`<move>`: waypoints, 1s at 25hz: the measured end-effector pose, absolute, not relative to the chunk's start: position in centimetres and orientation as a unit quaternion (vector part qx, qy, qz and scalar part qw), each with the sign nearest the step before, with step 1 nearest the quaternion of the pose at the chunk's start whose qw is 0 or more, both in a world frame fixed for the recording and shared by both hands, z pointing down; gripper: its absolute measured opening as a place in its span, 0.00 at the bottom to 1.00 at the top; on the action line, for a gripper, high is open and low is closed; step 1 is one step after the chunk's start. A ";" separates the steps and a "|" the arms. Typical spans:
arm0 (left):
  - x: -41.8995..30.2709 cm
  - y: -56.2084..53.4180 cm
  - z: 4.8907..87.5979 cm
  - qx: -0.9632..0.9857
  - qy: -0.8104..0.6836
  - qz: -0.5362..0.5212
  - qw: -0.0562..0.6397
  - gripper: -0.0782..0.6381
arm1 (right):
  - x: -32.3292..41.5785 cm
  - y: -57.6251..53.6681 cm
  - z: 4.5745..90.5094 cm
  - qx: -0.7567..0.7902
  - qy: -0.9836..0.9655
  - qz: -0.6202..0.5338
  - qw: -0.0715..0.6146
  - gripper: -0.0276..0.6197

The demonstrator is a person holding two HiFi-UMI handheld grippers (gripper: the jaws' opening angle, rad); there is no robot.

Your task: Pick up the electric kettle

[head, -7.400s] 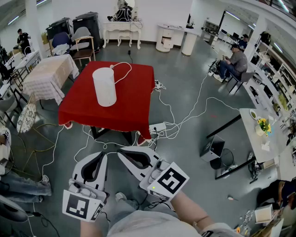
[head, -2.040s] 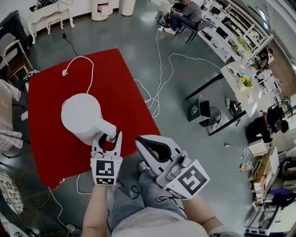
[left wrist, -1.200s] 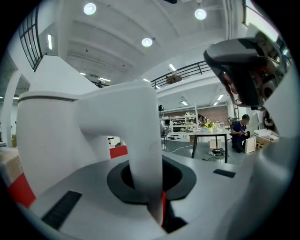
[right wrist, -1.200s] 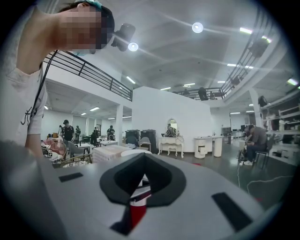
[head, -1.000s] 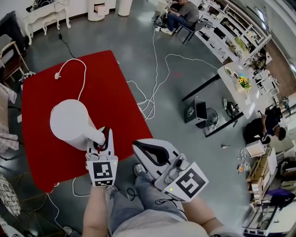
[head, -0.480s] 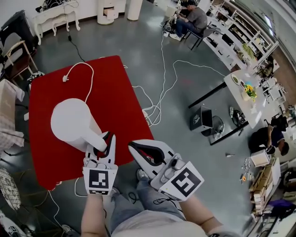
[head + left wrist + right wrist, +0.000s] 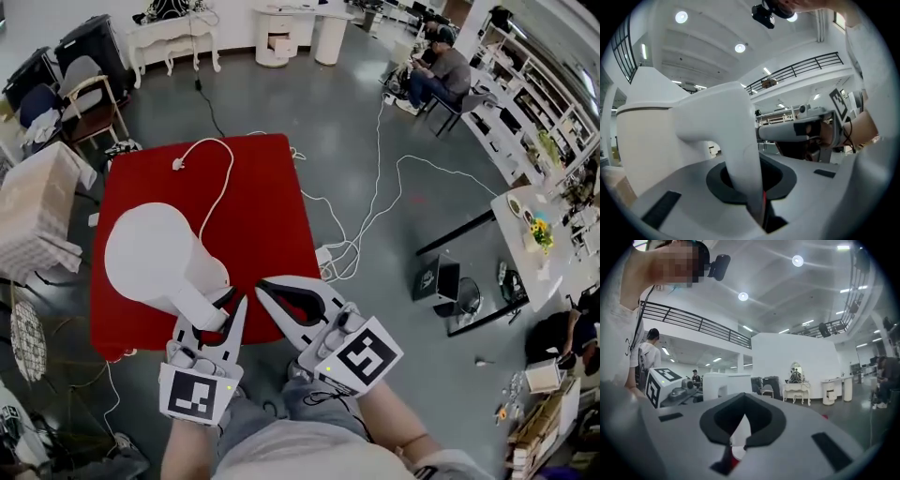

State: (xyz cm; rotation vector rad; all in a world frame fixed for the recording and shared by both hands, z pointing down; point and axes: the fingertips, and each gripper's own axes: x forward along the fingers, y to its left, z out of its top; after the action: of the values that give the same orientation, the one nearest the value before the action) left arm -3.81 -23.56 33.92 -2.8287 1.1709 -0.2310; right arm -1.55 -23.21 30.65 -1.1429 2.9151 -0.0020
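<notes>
Pinching kettle (image 7: 155,255) handle (image 7: 740,154) between left gripper (image 7: 223,311) jaws.

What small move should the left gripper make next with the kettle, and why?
Probably lift the electric kettle straight up a little: the left gripper is shut on its handle, and its cord lies loose on the red table, unplugged.

Kettle (image 7: 155,258) now lifted (by left gripper (image 7: 231,306))

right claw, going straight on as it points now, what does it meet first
Most likely the white electric kettle, just left of dead ahead; depth is unclear, so the right claw might slip past it.
</notes>
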 end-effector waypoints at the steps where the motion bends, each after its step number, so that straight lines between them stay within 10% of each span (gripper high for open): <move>1: -3.7 -23.2 33.3 -0.917 0.390 -0.074 0.037 0.16 | -1.5 -23.2 30.5 -0.353 0.935 0.001 0.006 0.05; 25: -7.1 -18.7 29.2 -0.836 0.544 -0.063 0.027 0.17 | -5.2 -20.0 29.5 -0.169 0.985 0.017 0.010 0.05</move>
State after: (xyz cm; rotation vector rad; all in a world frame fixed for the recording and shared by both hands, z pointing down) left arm -7.13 -18.70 29.24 -2.5822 1.6816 -0.1940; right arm -5.21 -20.01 29.46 -0.5285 3.0751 0.0530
